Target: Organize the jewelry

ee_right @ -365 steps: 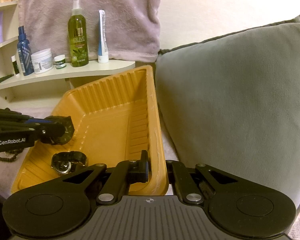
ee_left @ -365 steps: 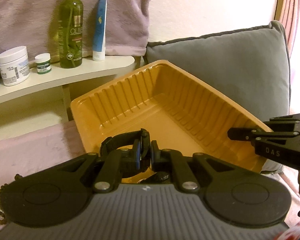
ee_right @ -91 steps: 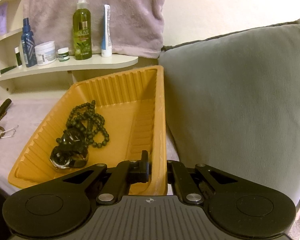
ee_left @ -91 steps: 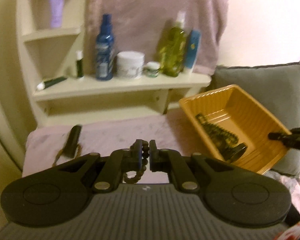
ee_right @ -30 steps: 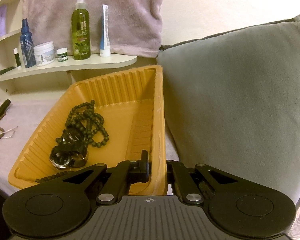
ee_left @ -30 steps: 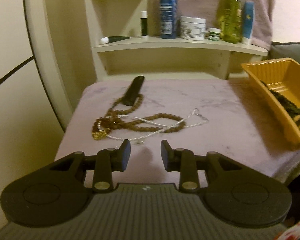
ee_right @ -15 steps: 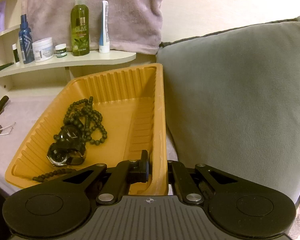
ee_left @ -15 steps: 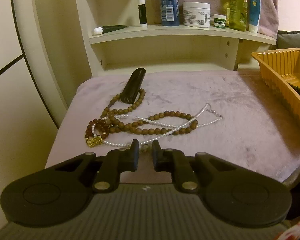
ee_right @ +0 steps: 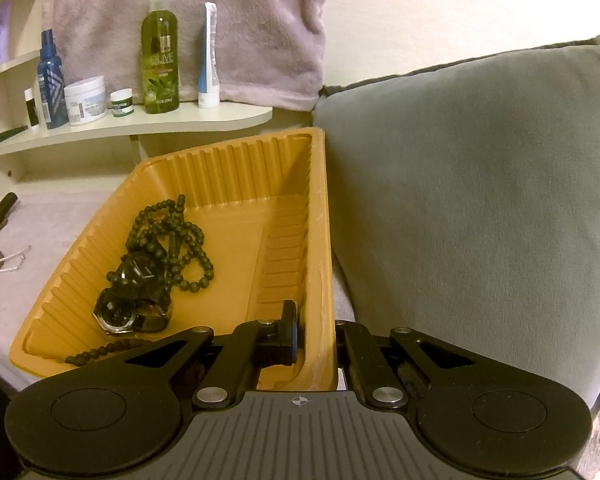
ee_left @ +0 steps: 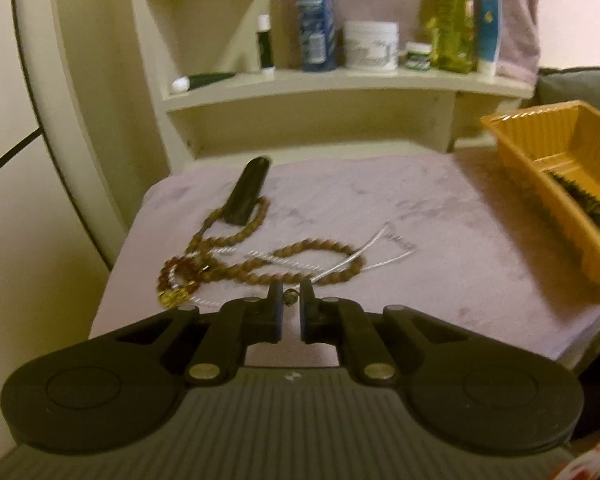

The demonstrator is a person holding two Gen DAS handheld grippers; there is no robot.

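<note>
A brown bead necklace (ee_left: 296, 250) and a white pearl strand (ee_left: 374, 240) lie tangled on the mauve cloth (ee_left: 440, 236), with a gold clasp (ee_left: 171, 298) at the left. My left gripper (ee_left: 290, 296) is nearly shut, with a small bead of the tangle between its fingertips. The orange tray (ee_right: 284, 168) holds a black bead necklace (ee_right: 172, 232) and two watches (ee_right: 134, 304). My right gripper (ee_right: 314, 326) is shut on the tray's right wall. The tray (ee_left: 540, 140) also shows at the right in the left wrist view.
A black stick-like object (ee_left: 248, 190) lies on the cloth by the beads. A shelf (ee_left: 340, 80) behind holds bottles and jars. A grey cushion (ee_right: 480, 200) stands right of the tray. The cloth's front edge drops off near my left gripper.
My left gripper moved down to the tangle and closed from wide open to a narrow gap around a bead. The right gripper kept its hold on the tray wall.
</note>
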